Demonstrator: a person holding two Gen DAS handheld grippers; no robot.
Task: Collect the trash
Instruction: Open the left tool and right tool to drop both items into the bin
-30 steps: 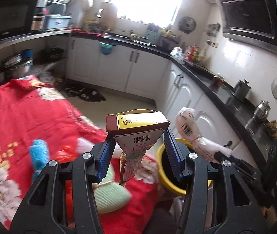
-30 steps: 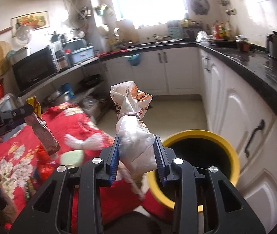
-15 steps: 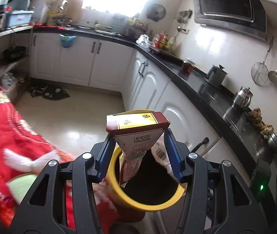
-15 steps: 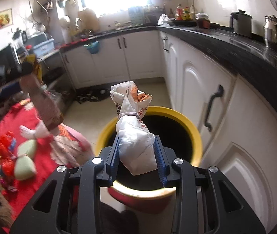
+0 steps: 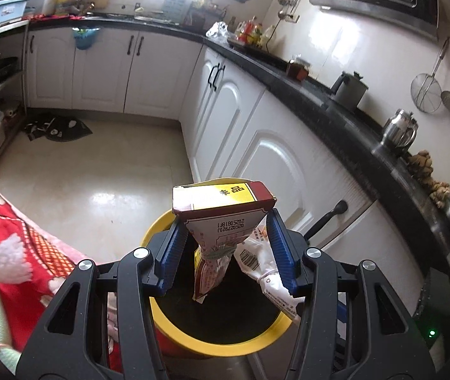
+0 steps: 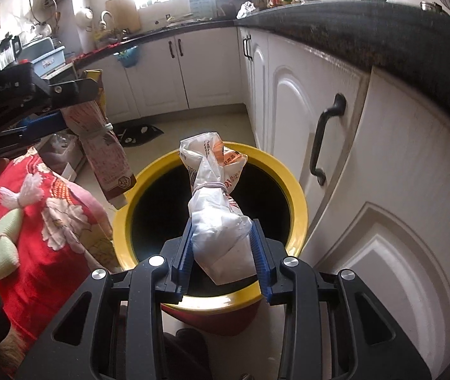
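Flanking bin [image 6: 298, 202], cabinets [image 6: 399, 171], red cloth [image 6: 47, 240]

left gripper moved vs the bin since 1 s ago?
Yes. The left gripper, shut on the carton, has swung from beside the red cloth to over the yellow bin opening.

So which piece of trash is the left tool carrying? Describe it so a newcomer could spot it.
Start at the yellow-rimmed bin on the floor beside the white cabinets. Two tied packages hang over its black opening, one in each tool. The left tool grips the printed paper carton, with a red-and-yellow flat end and a string-tied waist; the package in the right tool is a white plastic bag.
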